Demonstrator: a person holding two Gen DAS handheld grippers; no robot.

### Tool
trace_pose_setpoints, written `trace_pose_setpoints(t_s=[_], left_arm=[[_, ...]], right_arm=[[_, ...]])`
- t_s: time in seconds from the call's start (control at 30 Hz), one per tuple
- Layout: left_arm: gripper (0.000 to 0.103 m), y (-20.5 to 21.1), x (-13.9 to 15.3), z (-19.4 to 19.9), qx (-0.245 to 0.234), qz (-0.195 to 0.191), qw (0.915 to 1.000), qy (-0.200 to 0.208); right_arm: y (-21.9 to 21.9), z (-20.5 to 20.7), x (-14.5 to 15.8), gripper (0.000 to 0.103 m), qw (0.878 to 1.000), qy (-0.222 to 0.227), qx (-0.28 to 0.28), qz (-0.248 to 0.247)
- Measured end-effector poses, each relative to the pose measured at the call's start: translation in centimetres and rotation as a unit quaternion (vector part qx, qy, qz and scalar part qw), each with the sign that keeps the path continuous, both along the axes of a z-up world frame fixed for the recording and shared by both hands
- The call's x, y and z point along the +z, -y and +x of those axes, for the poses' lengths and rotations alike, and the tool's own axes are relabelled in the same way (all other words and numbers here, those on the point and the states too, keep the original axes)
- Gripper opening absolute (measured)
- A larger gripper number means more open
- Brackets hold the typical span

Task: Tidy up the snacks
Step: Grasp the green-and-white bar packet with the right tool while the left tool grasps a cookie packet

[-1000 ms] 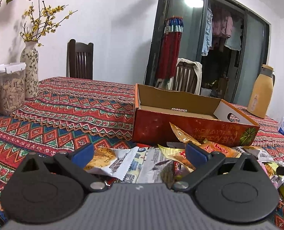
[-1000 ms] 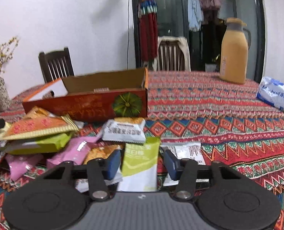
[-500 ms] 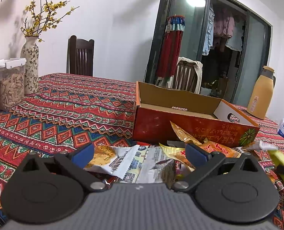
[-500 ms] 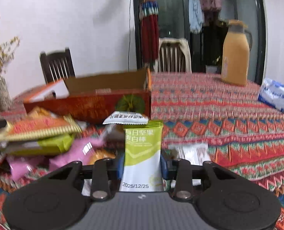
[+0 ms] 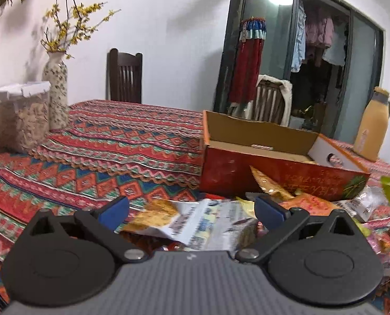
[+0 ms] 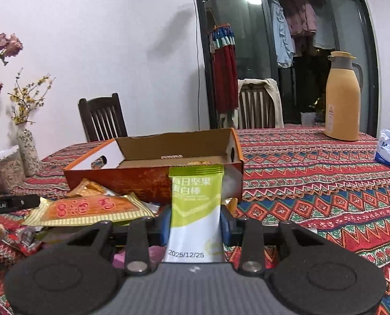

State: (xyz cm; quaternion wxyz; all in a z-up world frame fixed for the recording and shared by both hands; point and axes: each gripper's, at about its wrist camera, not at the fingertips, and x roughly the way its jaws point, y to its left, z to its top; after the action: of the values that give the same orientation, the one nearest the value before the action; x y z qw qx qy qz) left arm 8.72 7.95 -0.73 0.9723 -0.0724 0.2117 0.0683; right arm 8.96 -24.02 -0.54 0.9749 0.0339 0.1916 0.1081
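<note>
Where stamped, the packet (image 6: 195,210) reads "2025/12/25".

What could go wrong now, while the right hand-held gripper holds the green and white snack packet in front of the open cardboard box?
1. The right hand-held gripper pinches the green and white snack packet only at its lower part, so the thin packet may slip or flop over.
2. The cardboard box has a raised front wall; the packet may catch on it.
3. The left hand-held gripper hangs open over the white cookie packet and could disturb the loose pile.
</note>
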Motion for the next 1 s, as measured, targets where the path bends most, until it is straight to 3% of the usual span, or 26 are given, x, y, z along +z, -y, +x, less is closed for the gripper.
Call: trace_pose_setpoints(t_s=[0.1,0.3,0.6,0.73,1.0], left_arm=[[0.103,-0.7,0.4,0.1,0.008,0.014,0.9998,-0.008],[0.103,-3.0,0.0,2.3,0.019,0.02,0.9976,-0.063],[0.101,-3.7,-1.4,4.9,-0.037,-0.006,0.9921,-0.12],[0.075,-4.6,-1.4,5.0,-0.059,-0.048,0.9893,-0.125],[0.053,-5.5,-1.3,4.1,-0.069,-0.076,0.9884,-0.112]], right_arm=[[0.0,-0.1,0.2,0.035,1.0,0.005,0.005,0.004],[0.0,-0.1,-0.3,0.035,1.0,-0.002,0.007,0.011],[0.1,-0.4,-0.9,0.036,1.0,-0.012,0.001,0.012],[-0.1,-0.4,-0.9,0.036,1.0,-0.014,0.002,0.011],[-0.3,-0.5,-0.9,0.036,1.0,-0.016,0.003,0.009]])
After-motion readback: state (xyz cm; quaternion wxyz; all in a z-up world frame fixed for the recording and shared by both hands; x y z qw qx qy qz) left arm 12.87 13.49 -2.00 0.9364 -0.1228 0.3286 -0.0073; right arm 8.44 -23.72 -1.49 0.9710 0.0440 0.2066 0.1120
